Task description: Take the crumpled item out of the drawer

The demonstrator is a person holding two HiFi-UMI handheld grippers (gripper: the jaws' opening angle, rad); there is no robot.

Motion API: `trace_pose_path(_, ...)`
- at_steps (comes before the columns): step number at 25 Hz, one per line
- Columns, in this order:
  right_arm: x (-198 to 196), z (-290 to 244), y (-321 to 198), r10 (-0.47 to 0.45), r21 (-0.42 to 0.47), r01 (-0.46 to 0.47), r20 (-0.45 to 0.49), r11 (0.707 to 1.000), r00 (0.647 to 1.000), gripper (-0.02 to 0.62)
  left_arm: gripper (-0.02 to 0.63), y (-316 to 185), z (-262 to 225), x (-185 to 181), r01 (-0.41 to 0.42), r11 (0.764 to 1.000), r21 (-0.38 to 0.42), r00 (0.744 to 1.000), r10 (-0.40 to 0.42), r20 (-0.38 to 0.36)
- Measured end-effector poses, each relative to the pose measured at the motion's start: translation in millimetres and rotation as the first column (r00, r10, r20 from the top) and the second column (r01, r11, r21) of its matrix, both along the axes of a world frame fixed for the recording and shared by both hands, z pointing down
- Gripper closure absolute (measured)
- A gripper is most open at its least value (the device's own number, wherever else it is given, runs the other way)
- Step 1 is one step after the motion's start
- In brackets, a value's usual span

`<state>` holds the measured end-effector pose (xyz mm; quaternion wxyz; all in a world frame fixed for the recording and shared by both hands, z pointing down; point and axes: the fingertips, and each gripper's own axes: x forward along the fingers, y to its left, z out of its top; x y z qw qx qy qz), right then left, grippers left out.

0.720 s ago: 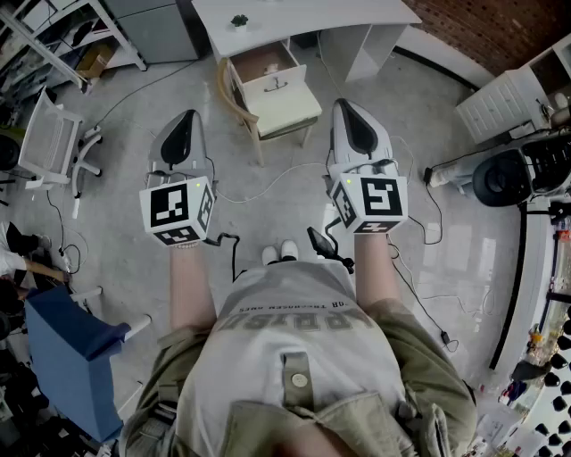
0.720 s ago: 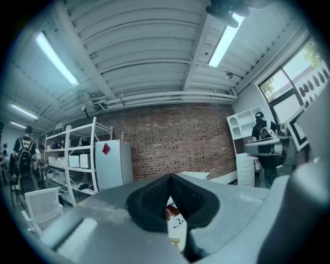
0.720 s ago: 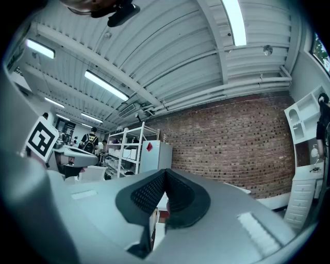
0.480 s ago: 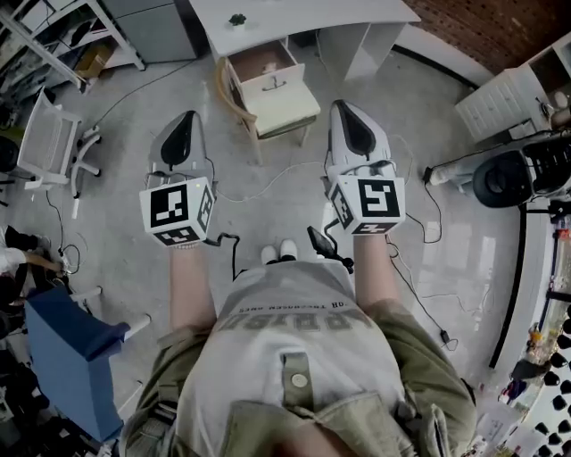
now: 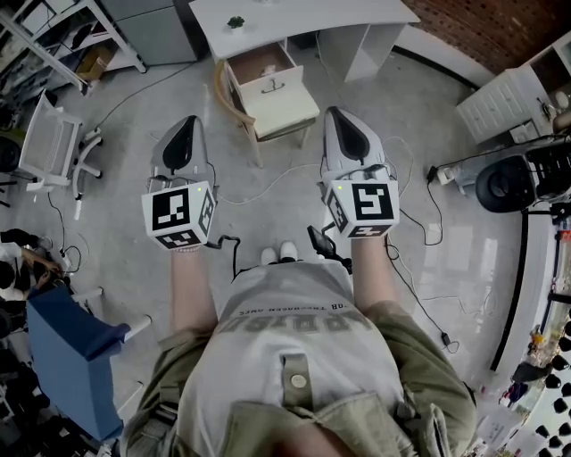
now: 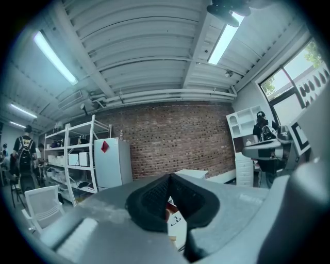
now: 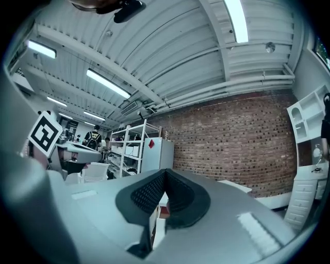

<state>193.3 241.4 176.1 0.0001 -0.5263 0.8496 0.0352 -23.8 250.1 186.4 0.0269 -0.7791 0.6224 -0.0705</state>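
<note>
Two closed, empty grippers, left gripper [image 5: 185, 121] and right gripper [image 5: 338, 113], stay level, the right having only drifted slightly inward, so the open drawer [image 5: 276, 86] well ahead, where any crumpled item is too small to make out, remains unreached.

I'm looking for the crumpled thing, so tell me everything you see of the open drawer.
The drawer is pulled out from under the white desk, towards the person. Its front is white with a small dark handle; inside it looks brownish. It is too small here to tell what lies in it. A chair with a cream seat stands right before it; whether they touch I cannot tell. The left gripper and right gripper, both shut, are well short of it.
</note>
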Motion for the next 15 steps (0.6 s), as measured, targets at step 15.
trace_pose_path(15,43,38,-14,-0.073,-0.107,0.105,0.267,0.989,0.961,0.454,0.516,6,32,11,0.069,0.997,-0.022,0.998,-0.069,-0.002)
